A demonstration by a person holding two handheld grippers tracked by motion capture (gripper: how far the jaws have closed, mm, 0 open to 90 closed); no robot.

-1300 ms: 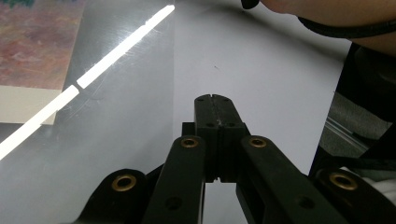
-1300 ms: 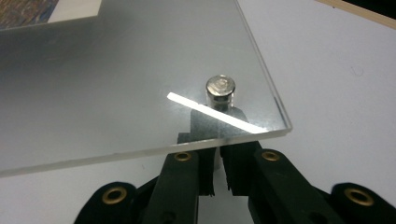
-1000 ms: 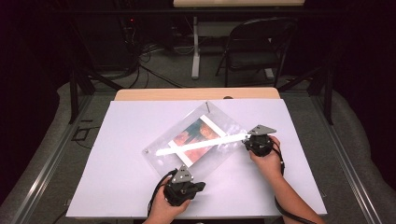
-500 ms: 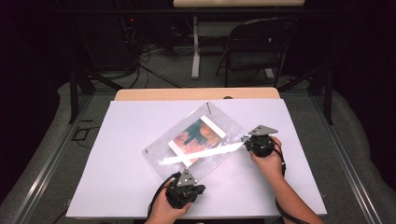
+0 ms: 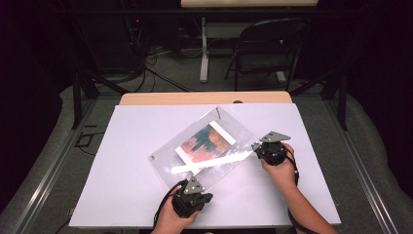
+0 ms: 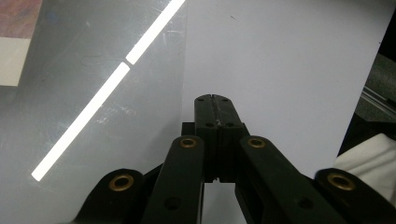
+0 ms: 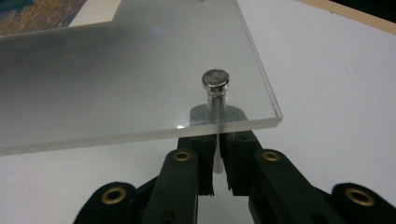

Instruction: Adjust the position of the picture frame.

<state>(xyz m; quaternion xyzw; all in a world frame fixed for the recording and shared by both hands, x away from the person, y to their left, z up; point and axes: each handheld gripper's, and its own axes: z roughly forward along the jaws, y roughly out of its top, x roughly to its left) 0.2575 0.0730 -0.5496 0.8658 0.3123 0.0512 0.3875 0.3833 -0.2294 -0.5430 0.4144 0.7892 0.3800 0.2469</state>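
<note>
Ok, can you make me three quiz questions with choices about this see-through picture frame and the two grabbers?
1. Where is the clear acrylic frame?
A on the white table
B on the chair
C on the floor

2. How many bright light stripes show on the frame beside the left gripper?
A one
B two
C five

3. What is the right gripper doing?
A wide open
B closed on the metal pin
C holding paper

Answers: 1 A, the frame rests on the tabletop. 2 B, two end-to-end stripes. 3 B, its jaws pinch the pin's shaft under the frame's corner.

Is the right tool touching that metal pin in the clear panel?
Touching. The right gripper view shows the right tool closed on the pin below the panel.
</note>
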